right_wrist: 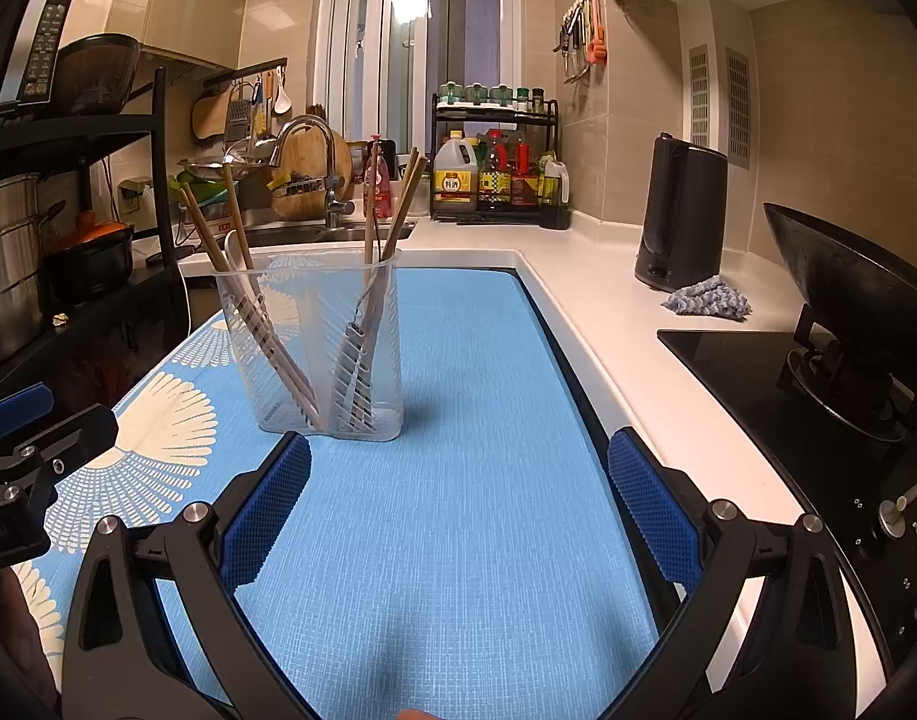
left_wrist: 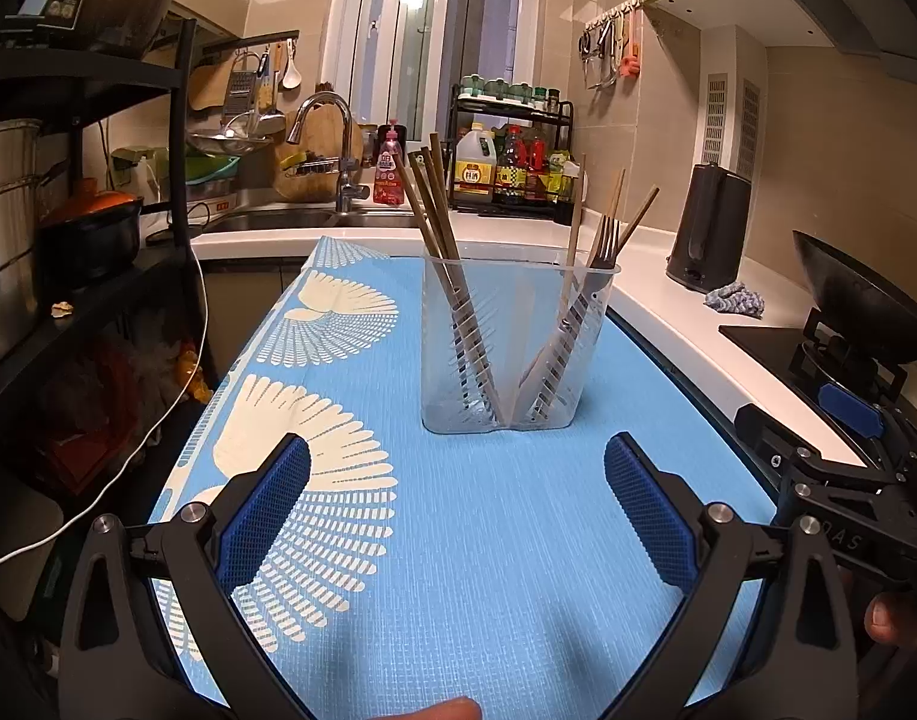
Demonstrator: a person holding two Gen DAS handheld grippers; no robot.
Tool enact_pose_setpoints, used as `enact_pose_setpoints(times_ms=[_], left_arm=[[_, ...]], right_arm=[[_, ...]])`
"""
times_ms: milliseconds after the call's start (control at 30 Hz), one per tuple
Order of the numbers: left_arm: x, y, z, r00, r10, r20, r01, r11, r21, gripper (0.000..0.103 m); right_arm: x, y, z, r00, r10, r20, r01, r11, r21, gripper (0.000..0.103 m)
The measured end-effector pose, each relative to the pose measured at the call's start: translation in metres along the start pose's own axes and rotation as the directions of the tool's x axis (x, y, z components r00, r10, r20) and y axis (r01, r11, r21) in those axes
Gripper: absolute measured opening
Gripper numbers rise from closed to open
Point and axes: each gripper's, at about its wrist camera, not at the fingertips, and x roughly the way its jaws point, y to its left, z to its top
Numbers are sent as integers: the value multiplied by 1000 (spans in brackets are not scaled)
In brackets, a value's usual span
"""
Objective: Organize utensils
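Hovering both grippers, left gripper (left_wrist: 457, 480) and right gripper (right_wrist: 458, 477), wide open and empty above the blue mat (left_wrist: 518, 540). Chopsticks (left_wrist: 434, 204), fork (left_wrist: 605, 243) stand sorted in the clear holder (left_wrist: 518, 360); nothing loose on the tabletop, likely finished.

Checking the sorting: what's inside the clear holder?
The clear holder holds wooden chopsticks, a fork and a white spoon. The slotted walls blur the lower ends.

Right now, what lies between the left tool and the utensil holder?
Nothing: in the left wrist view, only bare blue mat lies between the open left tool and the holder.
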Motion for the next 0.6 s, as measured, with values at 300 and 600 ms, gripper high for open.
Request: enact_pose_setpoints(times_ms=[300,600], left_arm=[[0,1,0,1000,0,8,0,1000,-3,96],[2,2,2,1000,10,-4,-10,1000,0,96]], right_arm=[[0,0,0,1000,0,-1,0,1000,0,98],[0,0,0,1000,0,0,0,1000,0,98]])
